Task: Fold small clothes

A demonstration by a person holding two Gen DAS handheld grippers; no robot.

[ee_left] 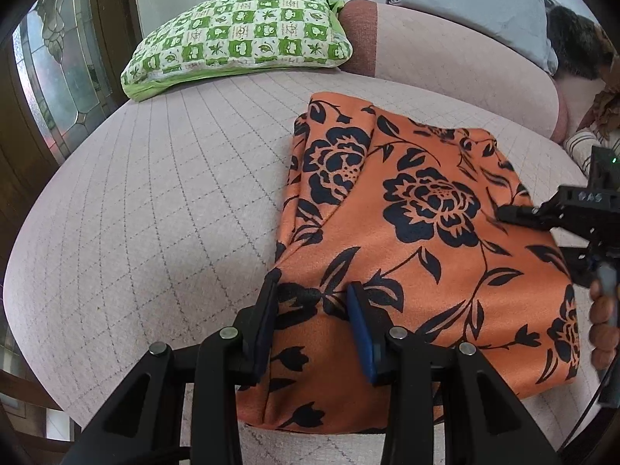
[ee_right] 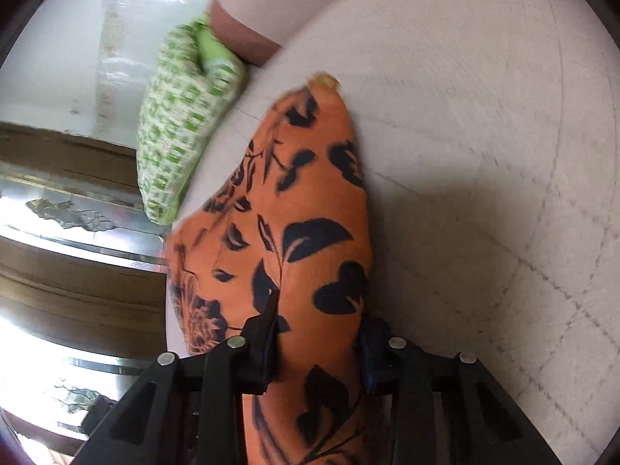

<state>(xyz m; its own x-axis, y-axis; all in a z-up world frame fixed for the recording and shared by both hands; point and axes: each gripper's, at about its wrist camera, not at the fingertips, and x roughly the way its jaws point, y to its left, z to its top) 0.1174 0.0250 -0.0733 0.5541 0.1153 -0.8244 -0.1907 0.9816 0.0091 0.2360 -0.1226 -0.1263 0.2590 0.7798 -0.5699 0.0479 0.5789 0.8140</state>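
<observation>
Here, surface: a pale pink quilted bed cover (ee_left: 162, 201) with a grey grid is seen.
Room: a wooden door with patterned glass (ee_left: 50, 77) is seen at the left.
Pillow: a green-and-white pillow (ee_left: 240, 35) is laid at the far edge.
Garment: the orange floral cloth (ee_left: 407, 232) is laid folded on the cover.
Left gripper (ee_left: 312, 310): clenched on the cloth's near edge.
Right gripper (ee_right: 317, 333): cloth is gathered between its fingers; whether it is pressed cannot be told.

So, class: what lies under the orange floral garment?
The orange floral garment rests on the pale quilted cushion, which shows all around it. Whatever lies directly beneath, or between its folded layers, is covered.
</observation>
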